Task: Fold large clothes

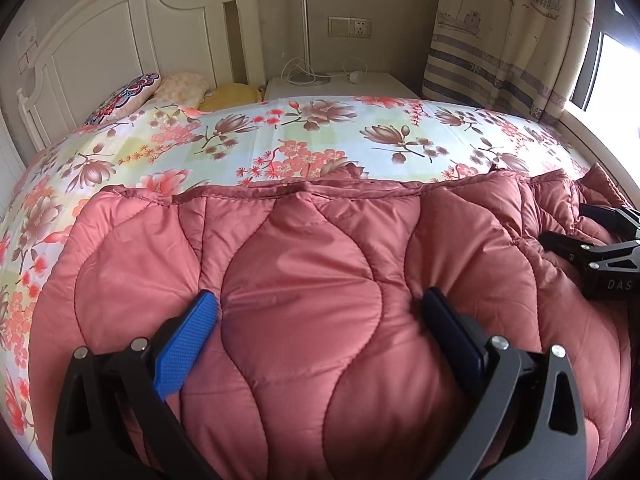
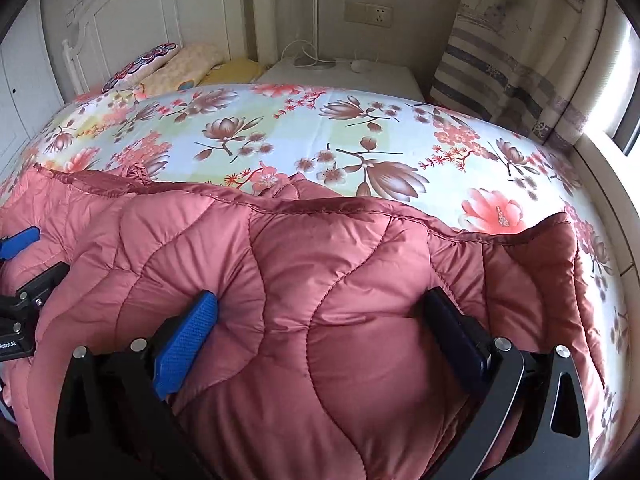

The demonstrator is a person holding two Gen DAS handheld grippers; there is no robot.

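A large pink-red quilted padded garment (image 1: 304, 264) lies spread on the near part of the bed; it also fills the right wrist view (image 2: 320, 280). My left gripper (image 1: 320, 300) is wide open, its blue fingers (image 1: 188, 344) pressed down on the garment's puffy surface on either side of a bulge. My right gripper (image 2: 320, 300) is likewise wide open, fingers (image 2: 188, 344) resting on the garment nearer its right end. Each gripper shows at the edge of the other's view: the right one (image 1: 592, 256) and the left one (image 2: 20, 272).
The bed has a floral sheet (image 1: 320, 140) beyond the garment. Pillows (image 1: 168, 92) lie by the white headboard (image 1: 120, 40). A white nightstand (image 1: 340, 84) with a lamp pole and cables stands behind. A curtain (image 1: 512, 40) and bright window are on the right.
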